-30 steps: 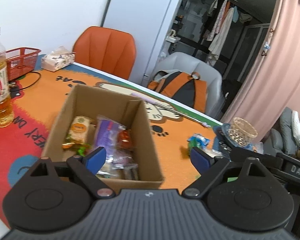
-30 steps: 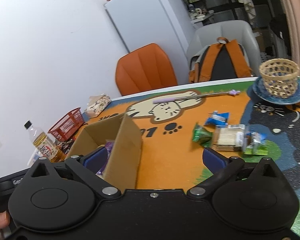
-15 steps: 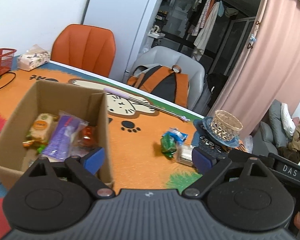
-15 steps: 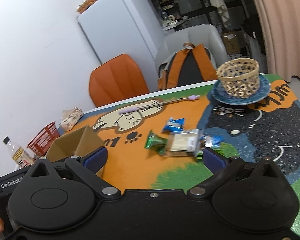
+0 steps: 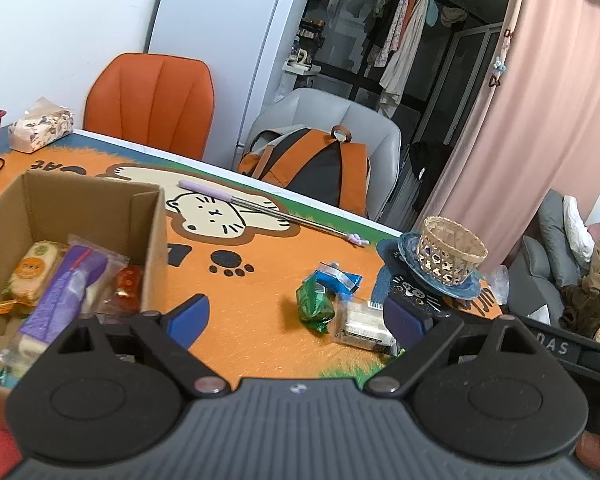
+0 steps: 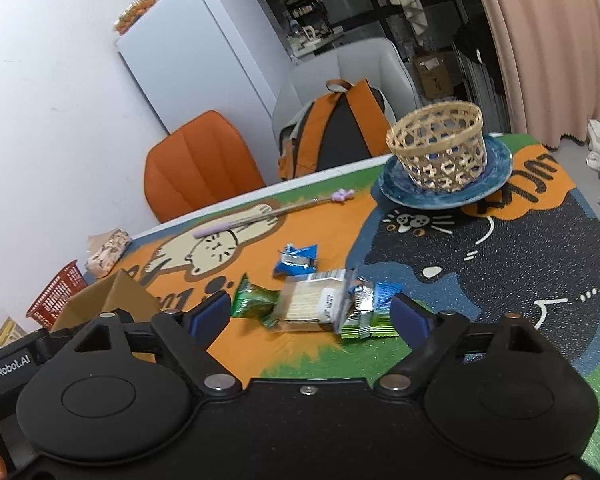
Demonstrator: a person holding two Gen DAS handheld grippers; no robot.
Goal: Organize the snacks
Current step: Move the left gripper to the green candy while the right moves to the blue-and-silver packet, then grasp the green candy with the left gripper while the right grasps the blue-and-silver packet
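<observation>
Snacks [image 6: 312,304] lying in a loose cluster on the cartoon cat mat [image 6: 500,248], with both grippers hanging over them.

The right gripper [image 6: 312,316] is closing its jaws around the clear cracker pack [image 6: 316,302], pads not touching it, a green packet [image 6: 252,300] just beside. The left gripper [image 5: 296,318] is standing wide and empty beside the cardboard box [image 5: 156,240], which is holding several snacks.

On the table: one cardboard box [image 5: 80,216] with at least three snack packets [image 5: 66,280] inside, four loose snack packets [image 6: 312,300], one woven basket [image 6: 440,144] on one blue plate [image 6: 496,168], one tissue pack [image 5: 40,130], one red basket [image 6: 56,298]; behind, two chairs [image 5: 152,100].
</observation>
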